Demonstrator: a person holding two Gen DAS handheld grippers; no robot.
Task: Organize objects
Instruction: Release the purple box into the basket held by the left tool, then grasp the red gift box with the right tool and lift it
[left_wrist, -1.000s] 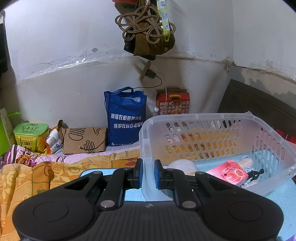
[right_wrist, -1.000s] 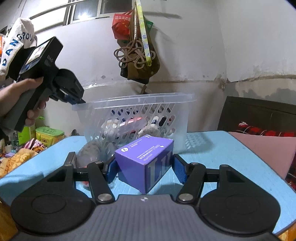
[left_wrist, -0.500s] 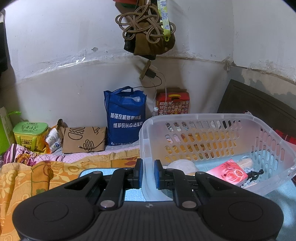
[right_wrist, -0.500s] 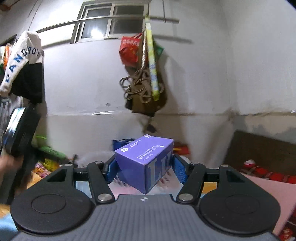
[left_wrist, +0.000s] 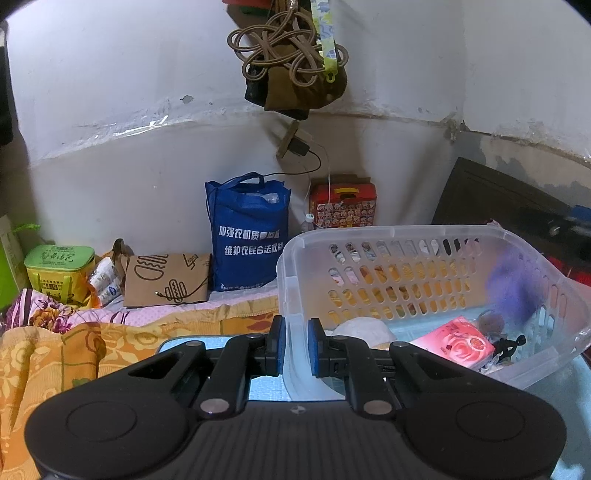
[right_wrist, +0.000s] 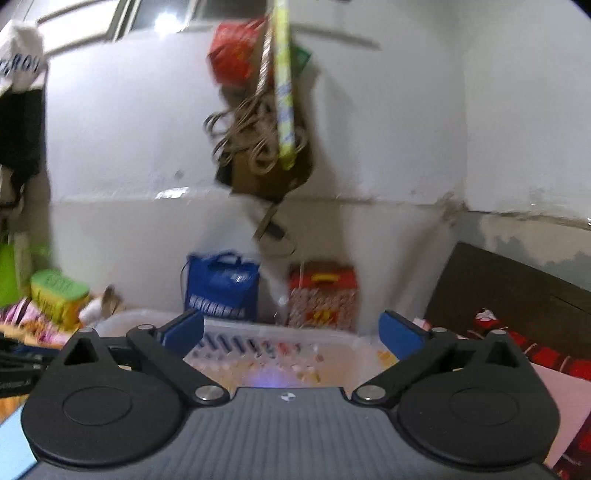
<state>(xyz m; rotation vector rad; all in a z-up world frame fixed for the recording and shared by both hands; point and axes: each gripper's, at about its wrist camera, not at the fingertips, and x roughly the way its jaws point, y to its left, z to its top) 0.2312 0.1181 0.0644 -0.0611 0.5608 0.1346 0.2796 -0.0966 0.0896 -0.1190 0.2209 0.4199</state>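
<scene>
White walls are standing behind the see-through plastic basket (left_wrist: 417, 236). The right gripper (right_wrist: 291, 332) is now wide open, and the purple cardboard box (left_wrist: 511, 286) it was holding is dropping into the basket's right side. The left gripper (left_wrist: 294, 345) is pinching the basket's near rim.

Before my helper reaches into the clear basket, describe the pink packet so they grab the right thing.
Find the clear plastic basket on the blue mat. On its floor near the right end lies the pink packet. It is flat, with a rose print, unlike the white bundle to its left.
</scene>
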